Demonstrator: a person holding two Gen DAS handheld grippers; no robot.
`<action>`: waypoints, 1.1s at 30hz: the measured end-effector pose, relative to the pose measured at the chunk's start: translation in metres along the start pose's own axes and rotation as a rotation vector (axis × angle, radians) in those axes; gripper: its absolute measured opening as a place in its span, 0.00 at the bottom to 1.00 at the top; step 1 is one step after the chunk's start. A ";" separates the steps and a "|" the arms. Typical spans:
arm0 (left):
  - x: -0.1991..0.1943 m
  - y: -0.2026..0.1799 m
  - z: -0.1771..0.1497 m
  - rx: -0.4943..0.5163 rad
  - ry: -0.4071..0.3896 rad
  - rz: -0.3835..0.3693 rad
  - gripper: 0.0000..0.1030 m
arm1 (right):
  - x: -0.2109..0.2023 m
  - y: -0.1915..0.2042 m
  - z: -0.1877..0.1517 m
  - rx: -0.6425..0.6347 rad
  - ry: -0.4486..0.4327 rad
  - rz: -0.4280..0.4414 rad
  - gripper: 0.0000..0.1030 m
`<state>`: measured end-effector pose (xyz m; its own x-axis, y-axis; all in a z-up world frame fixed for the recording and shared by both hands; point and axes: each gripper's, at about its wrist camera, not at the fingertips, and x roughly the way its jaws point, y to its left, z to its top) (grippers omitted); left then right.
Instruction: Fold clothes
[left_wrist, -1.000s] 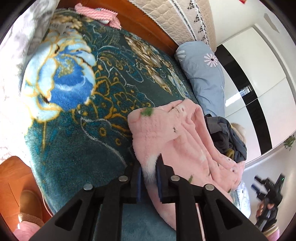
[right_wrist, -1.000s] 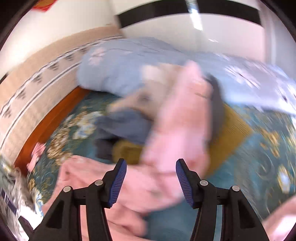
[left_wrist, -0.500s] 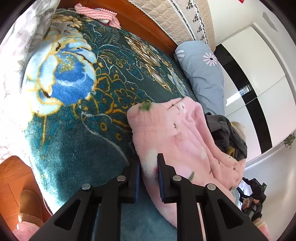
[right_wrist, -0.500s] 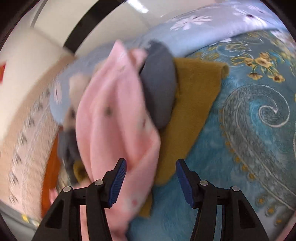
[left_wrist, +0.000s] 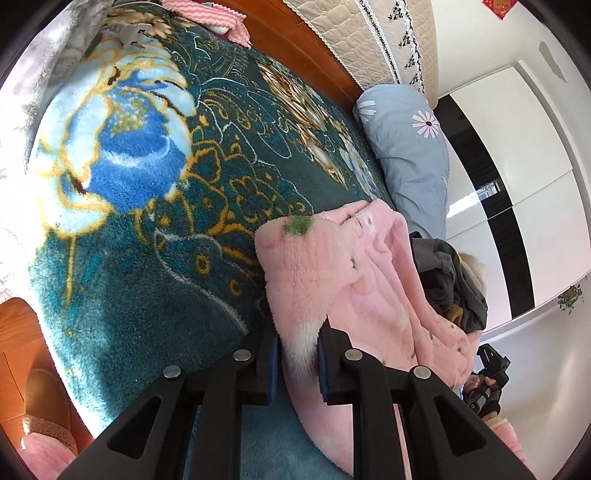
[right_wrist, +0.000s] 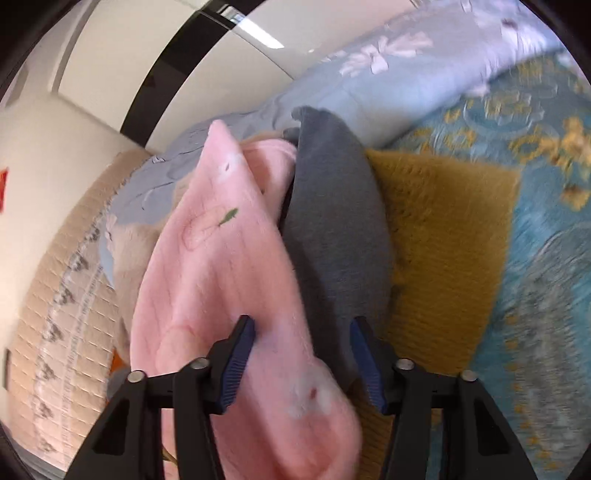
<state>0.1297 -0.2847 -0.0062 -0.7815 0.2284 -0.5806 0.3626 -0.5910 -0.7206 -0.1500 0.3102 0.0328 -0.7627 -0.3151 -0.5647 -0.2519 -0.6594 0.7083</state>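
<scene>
A fluffy pink garment (left_wrist: 332, 273) lies spread on the dark teal patterned blanket (left_wrist: 155, 229). My left gripper (left_wrist: 297, 356) is shut on the garment's near edge. In the right wrist view the same pink garment (right_wrist: 229, 280) runs between the fingers of my right gripper (right_wrist: 301, 363), which is open around its far end. A dark grey garment (right_wrist: 332, 221) and a mustard one (right_wrist: 443, 243) lie beside and under it. The right gripper also shows small at the lower right of the left wrist view (left_wrist: 487, 373).
A grey-blue floral pillow (left_wrist: 406, 147) lies along the bed's far side before a quilted headboard (left_wrist: 354, 33). A pile of dark clothes (left_wrist: 450, 288) sits past the pink garment. A pink zigzag cloth (left_wrist: 207, 14) lies at the bed's top. Slippers (left_wrist: 40, 406) sit on the wooden floor.
My right gripper has swung around and moved in, so the pink garment's end now lies between its open fingers. My left gripper keeps its hold and has barely moved.
</scene>
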 end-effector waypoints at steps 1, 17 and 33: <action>0.000 0.000 0.000 0.002 0.000 0.002 0.16 | 0.001 0.001 -0.001 0.008 0.010 0.017 0.18; -0.012 0.000 -0.002 0.025 -0.026 0.004 0.16 | -0.283 0.009 -0.017 -0.037 -0.336 0.225 0.04; -0.007 -0.002 0.001 0.043 -0.037 0.033 0.16 | -0.173 -0.070 0.018 0.049 -0.178 -0.265 0.07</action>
<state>0.1342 -0.2859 -0.0003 -0.7879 0.1798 -0.5889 0.3671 -0.6307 -0.6837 -0.0112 0.4233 0.0890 -0.7579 -0.0093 -0.6524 -0.4811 -0.6675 0.5684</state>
